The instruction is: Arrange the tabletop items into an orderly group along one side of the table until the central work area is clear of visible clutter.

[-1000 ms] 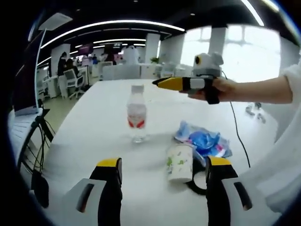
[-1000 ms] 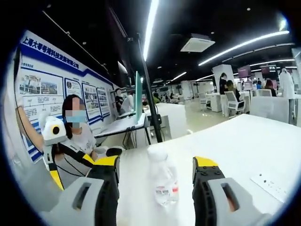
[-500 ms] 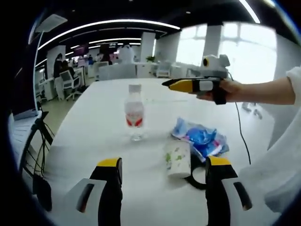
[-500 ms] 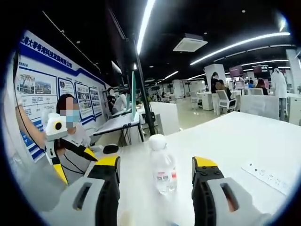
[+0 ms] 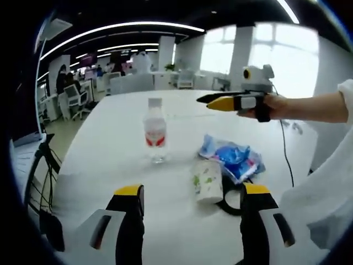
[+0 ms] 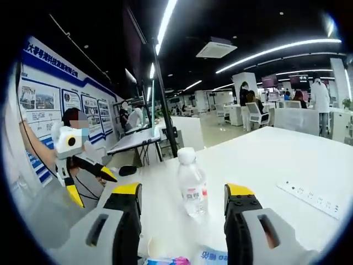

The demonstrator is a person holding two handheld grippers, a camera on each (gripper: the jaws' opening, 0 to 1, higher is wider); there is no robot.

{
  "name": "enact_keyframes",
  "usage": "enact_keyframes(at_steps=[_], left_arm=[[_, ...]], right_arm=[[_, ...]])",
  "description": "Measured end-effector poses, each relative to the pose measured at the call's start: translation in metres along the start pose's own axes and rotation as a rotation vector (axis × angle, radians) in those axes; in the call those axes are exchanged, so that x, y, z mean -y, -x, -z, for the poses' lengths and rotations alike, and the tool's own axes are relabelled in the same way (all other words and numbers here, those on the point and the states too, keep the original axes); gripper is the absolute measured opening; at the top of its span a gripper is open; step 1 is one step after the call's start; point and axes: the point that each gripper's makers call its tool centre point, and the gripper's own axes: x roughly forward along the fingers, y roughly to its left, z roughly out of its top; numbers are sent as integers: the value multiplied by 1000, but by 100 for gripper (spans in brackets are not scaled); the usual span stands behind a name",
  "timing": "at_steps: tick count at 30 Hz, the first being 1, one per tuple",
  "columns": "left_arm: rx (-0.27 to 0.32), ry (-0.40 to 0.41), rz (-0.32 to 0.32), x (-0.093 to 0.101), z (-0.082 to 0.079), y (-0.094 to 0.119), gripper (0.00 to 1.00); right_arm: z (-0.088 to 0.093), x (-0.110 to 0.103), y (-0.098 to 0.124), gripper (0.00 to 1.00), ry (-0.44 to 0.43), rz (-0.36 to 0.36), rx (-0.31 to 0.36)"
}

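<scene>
On the white table (image 5: 110, 143), a clear bottle (image 5: 155, 130) (red label) stands upright.

Bright, even indoor lighting; strong fisheye distortion.
Ceiling strip lights (image 6: 165, 22) curve with the lens. Windows (image 5: 276, 55) past the desk's far edge are blown out white. The desk (image 5: 110, 143) shows mild glare and faint shadows; the background is soft.

White table (image 5: 110, 143), upright water bottle (image 5: 155, 131), paper cup (image 5: 207, 181), blue wrapper (image 5: 234, 160), power strip (image 6: 309, 197)
</scene>
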Motion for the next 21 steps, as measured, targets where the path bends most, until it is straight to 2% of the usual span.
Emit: enact_keyframes(at_steps=[9,21], left_arm=[[7,-10,18,2,-4,1,67],[-7,30,27,5,8,1,67]], right_arm=[[9,-2,4,58,-18,20,-21],[55,-35,6,51,-141,-14,-172]])
